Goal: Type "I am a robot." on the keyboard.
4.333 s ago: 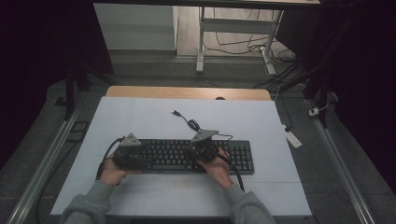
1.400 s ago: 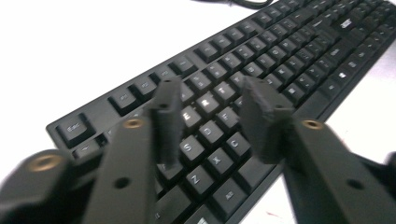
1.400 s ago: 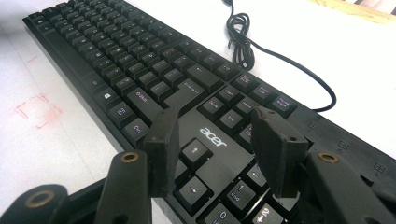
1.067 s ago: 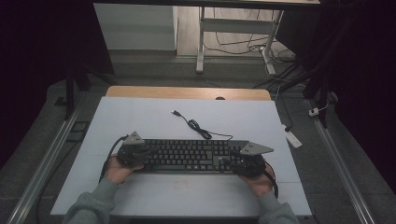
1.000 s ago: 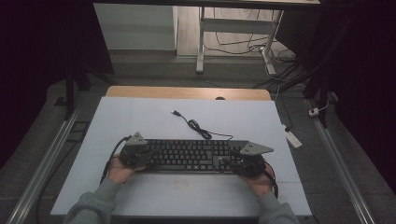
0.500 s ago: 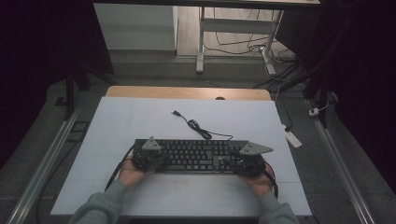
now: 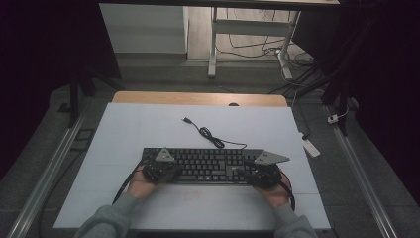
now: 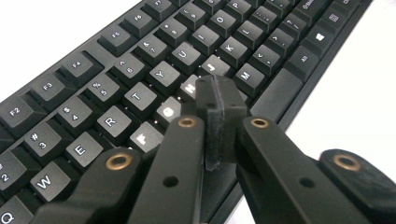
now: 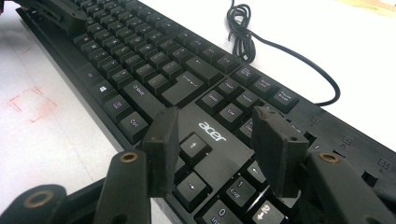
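A black Acer keyboard (image 7: 205, 165) lies flat near the front edge of the white worktop (image 7: 129, 134), its long side running across it; its black cable (image 7: 210, 137) curls away over the worktop behind it; the left gripper (image 8: 219, 112), jaws pressed together with nothing between them, hangs tip-down over the letter keys close to the H key; the right gripper (image 9: 217, 140), jaws spread apart and gripping nothing, hovers over the arrow keys beside the Acer logo at the keyboard's right end; a faint red square mark (image 9: 31, 103) shows on the worktop in front of the keyboard.
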`<state>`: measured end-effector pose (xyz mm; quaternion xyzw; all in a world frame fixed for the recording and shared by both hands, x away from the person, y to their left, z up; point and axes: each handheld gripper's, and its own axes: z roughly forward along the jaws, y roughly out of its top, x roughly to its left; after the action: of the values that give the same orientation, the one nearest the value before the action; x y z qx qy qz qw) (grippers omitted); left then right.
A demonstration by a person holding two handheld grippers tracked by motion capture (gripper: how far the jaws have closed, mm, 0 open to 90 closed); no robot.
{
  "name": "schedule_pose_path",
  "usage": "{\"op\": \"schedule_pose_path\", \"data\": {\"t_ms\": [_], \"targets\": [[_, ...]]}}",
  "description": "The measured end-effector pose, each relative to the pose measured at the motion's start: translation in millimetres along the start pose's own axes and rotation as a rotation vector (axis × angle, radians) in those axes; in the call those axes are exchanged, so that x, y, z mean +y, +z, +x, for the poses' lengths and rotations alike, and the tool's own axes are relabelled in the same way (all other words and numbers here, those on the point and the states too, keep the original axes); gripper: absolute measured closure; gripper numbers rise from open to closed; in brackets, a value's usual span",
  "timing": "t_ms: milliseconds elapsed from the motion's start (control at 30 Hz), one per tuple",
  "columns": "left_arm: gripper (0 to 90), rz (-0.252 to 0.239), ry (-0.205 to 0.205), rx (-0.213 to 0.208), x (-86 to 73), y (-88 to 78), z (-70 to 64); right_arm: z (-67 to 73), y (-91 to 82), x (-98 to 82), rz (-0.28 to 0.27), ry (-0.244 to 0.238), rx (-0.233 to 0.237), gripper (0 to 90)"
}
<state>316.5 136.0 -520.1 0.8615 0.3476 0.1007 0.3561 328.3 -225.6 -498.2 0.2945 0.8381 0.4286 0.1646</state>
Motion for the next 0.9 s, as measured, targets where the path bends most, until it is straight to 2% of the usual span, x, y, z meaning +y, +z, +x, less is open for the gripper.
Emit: {"op": "schedule_pose_path", "data": {"t_ms": [167, 300, 367, 433, 500, 567, 733, 800, 900], "targets": [[89.2, 0.016, -0.001, -0.007, -0.7, 1.5, 0.4, -0.1, 0.1, 0.0, -0.001, -0.001, 0.000, 51.7], [89.3, 0.009, -0.002, -0.012, -1.5, 2.3, 0.6, 0.1, 0.4, -0.1, 0.001, -0.002, 0.000, 51.6], [89.2, 0.005, 0.006, 0.000, -1.3, 1.4, 0.5, 0.5, 0.4, 0.1, 0.001, -0.003, -0.002, 51.6], [89.2, -0.012, -0.005, -0.007, -0.7, -2.1, 1.4, 0.4, 0.3, 0.1, 0.000, -0.004, -0.002, 51.6], [88.7, -0.051, -0.018, -0.016, 0.3, -8.9, 3.1, 0.2, 0.0, 0.1, 0.000, -0.001, -0.001, 51.6], [81.6, -0.089, -0.036, -0.019, 1.1, -17.0, 5.2, -0.2, -0.3, 0.1, 0.000, -0.001, -0.001, 51.5], [58.8, -0.153, -0.071, 0.015, -0.5, -37.9, 13.1, -0.2, -0.3, 0.1, 0.002, -0.002, -0.001, 51.5], [50.4, -0.156, -0.089, 0.014, -3.6, -45.3, 18.5, -0.1, -0.5, 0.3, 0.001, -0.002, -0.001, 51.5], [43.7, -0.159, -0.124, 0.035, -9.7, -53.1, 27.1, -0.7, -0.4, -0.1, -0.005, 0.000, 0.000, 51.4]]}}
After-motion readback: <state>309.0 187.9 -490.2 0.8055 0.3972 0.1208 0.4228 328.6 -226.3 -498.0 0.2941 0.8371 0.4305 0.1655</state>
